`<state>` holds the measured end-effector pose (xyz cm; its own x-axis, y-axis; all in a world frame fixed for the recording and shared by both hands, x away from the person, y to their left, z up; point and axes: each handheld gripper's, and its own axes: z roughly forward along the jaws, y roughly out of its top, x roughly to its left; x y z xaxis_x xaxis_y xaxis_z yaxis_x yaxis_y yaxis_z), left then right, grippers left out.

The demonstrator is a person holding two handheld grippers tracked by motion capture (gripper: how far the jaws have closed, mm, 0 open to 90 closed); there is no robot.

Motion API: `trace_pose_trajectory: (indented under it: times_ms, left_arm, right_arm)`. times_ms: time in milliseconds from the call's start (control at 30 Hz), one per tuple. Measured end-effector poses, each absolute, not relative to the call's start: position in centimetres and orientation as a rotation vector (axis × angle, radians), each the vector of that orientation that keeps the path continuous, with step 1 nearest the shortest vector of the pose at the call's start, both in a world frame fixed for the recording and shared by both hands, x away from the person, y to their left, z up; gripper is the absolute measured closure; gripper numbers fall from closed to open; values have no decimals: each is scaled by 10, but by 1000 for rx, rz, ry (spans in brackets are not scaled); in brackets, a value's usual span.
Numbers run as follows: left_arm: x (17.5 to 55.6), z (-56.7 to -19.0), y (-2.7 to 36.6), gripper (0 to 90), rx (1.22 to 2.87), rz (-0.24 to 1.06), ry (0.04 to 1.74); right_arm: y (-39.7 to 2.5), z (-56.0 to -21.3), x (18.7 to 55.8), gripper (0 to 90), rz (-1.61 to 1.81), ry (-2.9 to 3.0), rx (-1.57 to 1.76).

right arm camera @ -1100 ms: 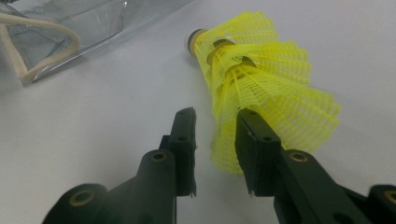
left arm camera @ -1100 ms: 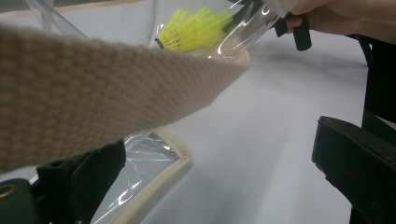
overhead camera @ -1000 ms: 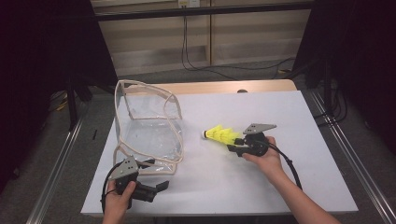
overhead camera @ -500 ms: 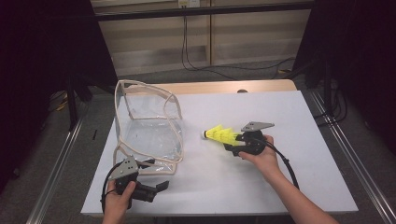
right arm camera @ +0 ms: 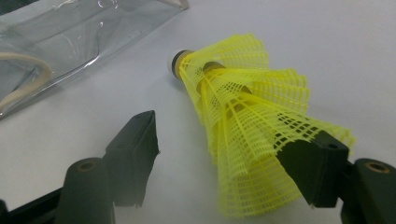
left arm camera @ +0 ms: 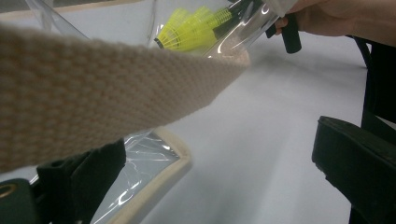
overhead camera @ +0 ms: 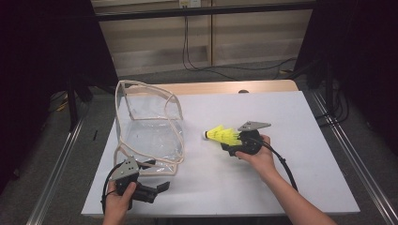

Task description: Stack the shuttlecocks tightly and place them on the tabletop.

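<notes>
A yellow mesh shuttlecock (overhead camera: 221, 135) lies on the white table (overhead camera: 300, 122), its dark cork tip pointing left toward a clear plastic bag (overhead camera: 150, 133) with beige webbing trim. My right gripper (overhead camera: 231, 143) is open around the shuttlecock's skirt (right arm camera: 252, 140). The right jaw touches the skirt and the left jaw stands apart from it. My left gripper (overhead camera: 157, 177) is open at the bag's near corner. In the left gripper view (left arm camera: 217, 172) a beige strap (left arm camera: 93, 93) crosses close above its left jaw, and the shuttlecock (left arm camera: 189, 32) shows through the clear plastic.
The bag's open mouth (overhead camera: 145, 101) stands up at the table's left. Wooden edging (overhead camera: 225, 87) borders the far side. Metal rails (overhead camera: 342, 150) run along both sides of the table. A cable (overhead camera: 281, 164) trails from the right gripper.
My right gripper has edged slightly left around the shuttlecock, which has stayed where it was. The left gripper and the bag have not moved.
</notes>
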<state>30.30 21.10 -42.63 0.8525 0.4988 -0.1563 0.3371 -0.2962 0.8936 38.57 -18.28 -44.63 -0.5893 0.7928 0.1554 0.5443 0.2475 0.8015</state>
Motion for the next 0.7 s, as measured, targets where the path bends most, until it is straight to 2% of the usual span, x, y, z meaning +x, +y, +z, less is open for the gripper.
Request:
trace_pose_trajectory:
  times_ms: [133,267,700]
  left_arm:
    - [303,-426,211,28,1911,181,621]
    - [303,-426,211,28,1909,184,624]
    - [303,-427,211,28,1905,178,620]
  right_arm:
    - [-181,-447,387,329,1249,2237,1247]
    - [-178,-448,388,410,1247,2228,1248]
    - [-168,-451,389,509,1227,2188,1265]
